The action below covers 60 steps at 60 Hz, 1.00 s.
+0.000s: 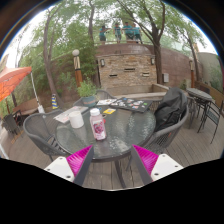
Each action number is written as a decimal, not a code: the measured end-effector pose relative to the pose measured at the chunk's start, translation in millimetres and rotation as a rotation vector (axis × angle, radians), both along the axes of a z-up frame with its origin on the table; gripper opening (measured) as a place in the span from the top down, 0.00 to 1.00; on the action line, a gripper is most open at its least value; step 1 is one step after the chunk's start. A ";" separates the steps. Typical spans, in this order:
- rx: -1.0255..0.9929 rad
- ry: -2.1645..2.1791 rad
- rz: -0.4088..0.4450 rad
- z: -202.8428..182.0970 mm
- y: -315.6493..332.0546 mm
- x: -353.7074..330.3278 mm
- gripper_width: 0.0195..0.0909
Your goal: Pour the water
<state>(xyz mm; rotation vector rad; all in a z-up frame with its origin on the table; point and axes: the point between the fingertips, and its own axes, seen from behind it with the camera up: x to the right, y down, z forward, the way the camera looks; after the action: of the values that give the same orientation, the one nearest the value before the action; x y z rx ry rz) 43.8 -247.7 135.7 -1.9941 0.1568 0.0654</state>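
The gripper (113, 160) is spread wide and holds nothing; its two pink pads (80, 160) flare out at about seven and five o'clock, with bare air between them. Just beyond the fingertips begins a round glass-topped surface (120, 135) on a metal frame. On it, at roughly eleven o'clock from the gripper's midpoint, stands an upright clear bottle (97, 124) with a pink label and a white cap. Just beside it, at its ten o'clock, stands a white cup (76, 118), apart from the bottle. A small yellow thing (108, 112) lies a little farther along the glass, at the bottle's one o'clock. Mesh chairs (40, 130) ring the surface; the one at three o'clock carries a dark bag (168, 108). Farther out, at twelve o'clock, a stone wall (128, 72) rises, with trees (90, 25) above it. At nine o'clock shows a red umbrella (12, 80).
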 end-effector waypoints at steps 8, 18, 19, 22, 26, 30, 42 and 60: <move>0.082 -0.056 0.074 -5.1 77.2 -45.1 0.10; 0.152 -0.124 0.126 -35.9 180.5 -58.6 0.12; 0.152 -0.127 0.129 -40.9 189.7 -59.1 0.12; 0.151 -0.117 0.138 -54.0 214.9 -62.1 0.12; 0.180 -0.103 0.137 -54.4 243.4 -65.3 0.12; 0.225 -0.113 0.141 -48.0 264.1 -70.3 0.14; 0.232 -0.159 0.095 -58.8 278.3 -66.8 0.58; 0.087 -0.240 0.107 -6.2 335.3 -47.7 0.69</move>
<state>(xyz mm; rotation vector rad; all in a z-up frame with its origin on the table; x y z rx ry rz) -3.9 87.7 129.6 -1.9051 -0.1061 -0.0970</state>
